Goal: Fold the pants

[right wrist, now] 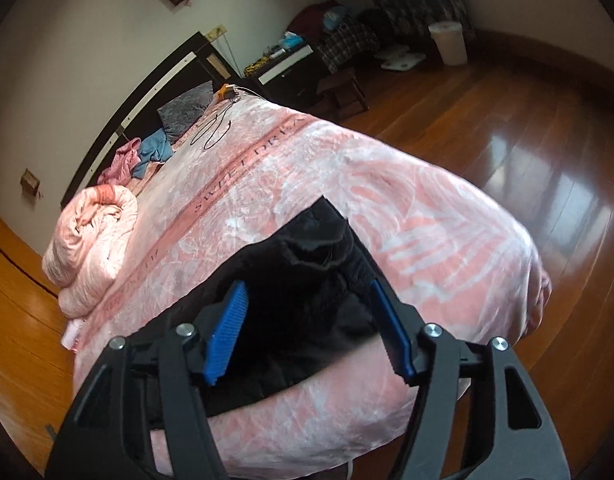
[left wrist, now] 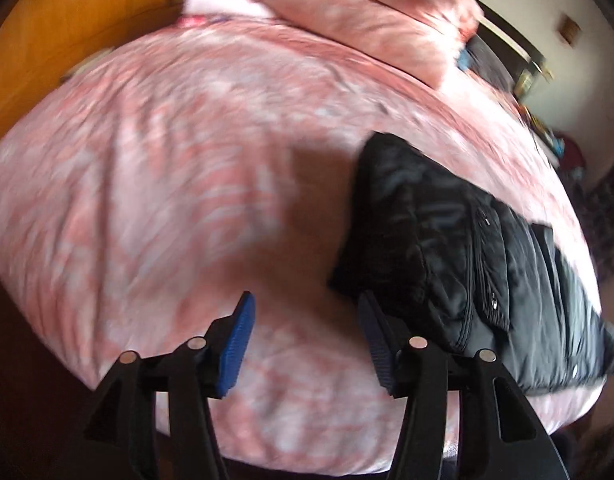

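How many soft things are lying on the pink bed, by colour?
Black: 1, the pants
Pink: 2, rolled quilt and crumpled cloth
Blue: 1, crumpled cloth
Grey: 1, pillow
Total: 5

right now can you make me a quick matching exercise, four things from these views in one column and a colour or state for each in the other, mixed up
1. pants
2. bed cover
3. left claw
4. pillow

a. grey, by the headboard
b. open, above bare cover
c. black, folded on the bed
d. pink and white

Pairs: 1-c, 2-d, 3-b, 4-a
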`<state>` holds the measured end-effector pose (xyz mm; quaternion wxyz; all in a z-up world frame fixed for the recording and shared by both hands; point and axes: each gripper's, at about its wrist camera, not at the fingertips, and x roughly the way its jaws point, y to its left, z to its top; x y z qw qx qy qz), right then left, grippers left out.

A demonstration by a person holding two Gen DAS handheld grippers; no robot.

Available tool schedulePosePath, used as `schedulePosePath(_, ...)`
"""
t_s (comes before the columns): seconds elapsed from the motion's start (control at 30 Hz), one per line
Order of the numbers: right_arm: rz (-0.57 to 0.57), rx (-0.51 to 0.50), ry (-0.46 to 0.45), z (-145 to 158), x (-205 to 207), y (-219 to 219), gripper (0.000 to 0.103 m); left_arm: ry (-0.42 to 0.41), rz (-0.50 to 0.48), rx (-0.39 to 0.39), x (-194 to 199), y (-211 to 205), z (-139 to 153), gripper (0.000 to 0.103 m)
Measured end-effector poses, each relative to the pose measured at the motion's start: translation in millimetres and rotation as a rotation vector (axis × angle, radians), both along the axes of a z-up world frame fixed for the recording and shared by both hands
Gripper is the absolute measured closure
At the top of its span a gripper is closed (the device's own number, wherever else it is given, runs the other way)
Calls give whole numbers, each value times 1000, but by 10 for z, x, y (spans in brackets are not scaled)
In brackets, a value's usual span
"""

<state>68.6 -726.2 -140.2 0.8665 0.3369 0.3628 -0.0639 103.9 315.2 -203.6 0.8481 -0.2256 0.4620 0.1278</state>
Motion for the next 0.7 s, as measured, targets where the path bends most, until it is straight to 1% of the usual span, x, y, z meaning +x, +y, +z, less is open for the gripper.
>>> schedulePosePath(0.07,-30,143,-7,-170,-123,-109,35,-28,41,-39,-115,96,8,40)
schedulePosePath(0.1,-47,187,-10,-231,-168,-137,35,-44,53,-50,-158,114,26,35)
schedulePosePath(0.17,-69,295,-10,-407,-243,-195,35,-82,46,-78,-202,92,108,31)
schedulePosePath(0.23,-79,321,-1,-480,-246,-204,35,-102,17,-102,-183,19,173,22)
schedulePosePath(0.33,-80,337,17,-584,-190,-167,35,-105,-42,-132,-49,-133,228,17)
schedulePosePath(0.43,-97,351,31,-698,-98,-200,35,-70,-64,-165,92,-239,160,16)
schedulePosePath(0.5,-104,357,40,-755,-11,-204,35,-31,-67,-182,191,-277,67,15)
schedulePosePath(0.6,-106,350,71,-831,122,-180,35,16,-59,-176,317,-320,-55,15)
schedulePosePath(0.63,-103,348,81,-837,157,-165,35,35,-65,-172,374,-354,-95,20)
schedulePosePath(0.67,-97,343,86,-834,192,-147,37,36,-75,-174,397,-365,-110,30)
schedulePosePath(0.7,-87,333,87,-808,240,-130,46,43,-94,-177,439,-392,-114,62)
